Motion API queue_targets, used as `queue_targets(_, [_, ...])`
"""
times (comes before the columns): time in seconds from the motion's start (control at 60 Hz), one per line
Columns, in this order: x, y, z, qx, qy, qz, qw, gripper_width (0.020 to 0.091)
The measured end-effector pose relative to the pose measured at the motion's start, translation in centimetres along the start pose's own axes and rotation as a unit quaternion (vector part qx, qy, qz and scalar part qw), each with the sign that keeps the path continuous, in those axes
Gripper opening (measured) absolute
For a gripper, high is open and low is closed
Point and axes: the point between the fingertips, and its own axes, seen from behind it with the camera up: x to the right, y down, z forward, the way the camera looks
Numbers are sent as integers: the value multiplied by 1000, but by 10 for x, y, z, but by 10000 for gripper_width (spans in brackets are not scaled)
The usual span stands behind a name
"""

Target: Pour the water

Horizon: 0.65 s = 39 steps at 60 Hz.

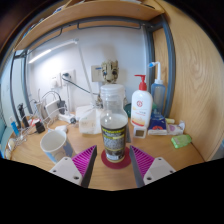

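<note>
Gripper [112,163] is spread; bottle [114,128] is flanked, not pinched. If closed off-centre, bottle may be tipped before cup [57,143] is reached.

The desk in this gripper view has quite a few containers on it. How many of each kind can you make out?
Clear bottles with a label, standing between the open gripper fingers: 1
White mugs: 1
Pump dispenser bottles: 1
Clear tubs behind the bottle: 1
Total: 4
Smaller items at the back are too unclear to sort.
</note>
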Motion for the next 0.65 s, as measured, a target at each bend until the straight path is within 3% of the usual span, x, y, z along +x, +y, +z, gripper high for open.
queue_targets(0.217, [4,36,-84,-108,-19,-19,994,640])
queue_targets(0.333, [8,38,-125,-137,-30,-45,989,647])
queue_targets(0.433, [15,31,-146,-141,-17,-45,989,643])
queue_targets(0.65, [13,-2,-153,-112,-18,-34,993,647])
